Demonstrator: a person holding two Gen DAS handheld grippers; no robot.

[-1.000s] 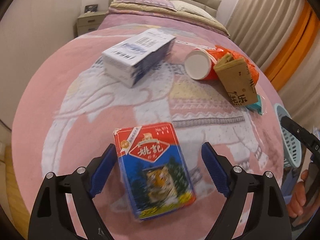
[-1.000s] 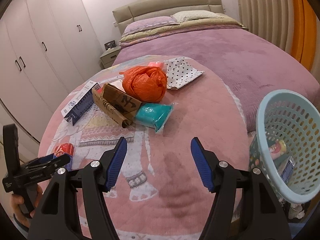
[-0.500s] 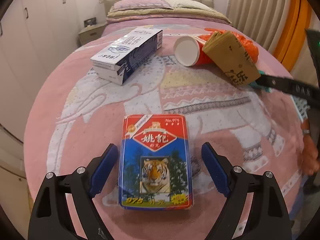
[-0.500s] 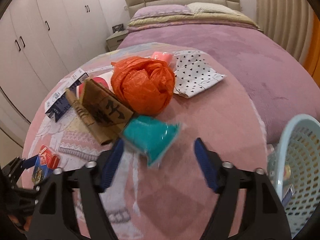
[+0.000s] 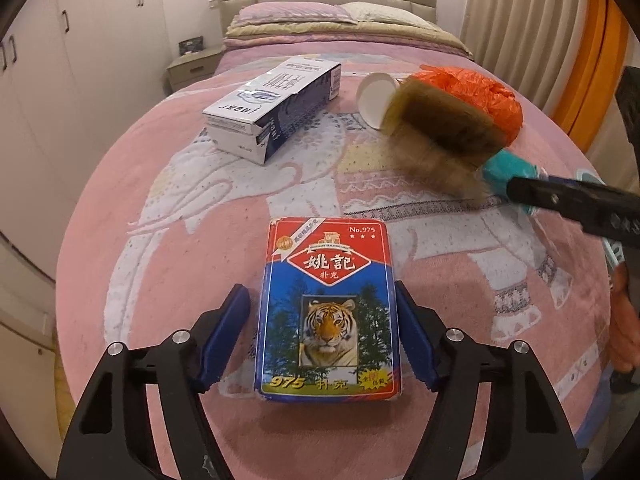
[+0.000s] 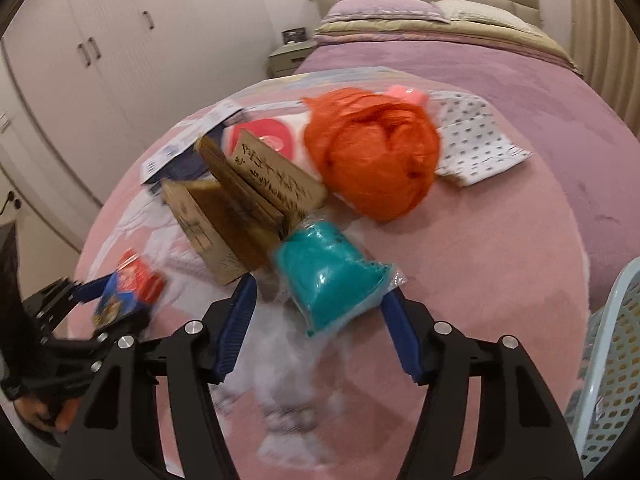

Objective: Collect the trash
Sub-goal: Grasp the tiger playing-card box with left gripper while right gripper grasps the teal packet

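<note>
A red and blue card box with a tiger picture (image 5: pixel 329 312) lies on the pink blanket (image 5: pixel 168 216). My left gripper (image 5: pixel 323 334) straddles it, jaws narrowed close to its sides with a small gap still showing on the left. It also shows in the right wrist view (image 6: pixel 127 294). My right gripper (image 6: pixel 320 328) is open around the near end of a teal packet in clear wrap (image 6: pixel 332 280). Behind it lie a brown cardboard piece (image 6: pixel 244 200) and a crumpled orange plastic bag (image 6: pixel 376 156).
A blue and white carton (image 5: pixel 276 108) and a tipped paper cup (image 5: pixel 374 98) lie further back. A spotted cloth (image 6: pixel 476 144) is at back right. A light blue basket (image 6: pixel 612 368) stands at the right bed edge. Wardrobes and a nightstand line the left.
My left gripper's jaws have closed in toward the card box. My right gripper has moved forward and down so the teal packet sits between its fingers.
</note>
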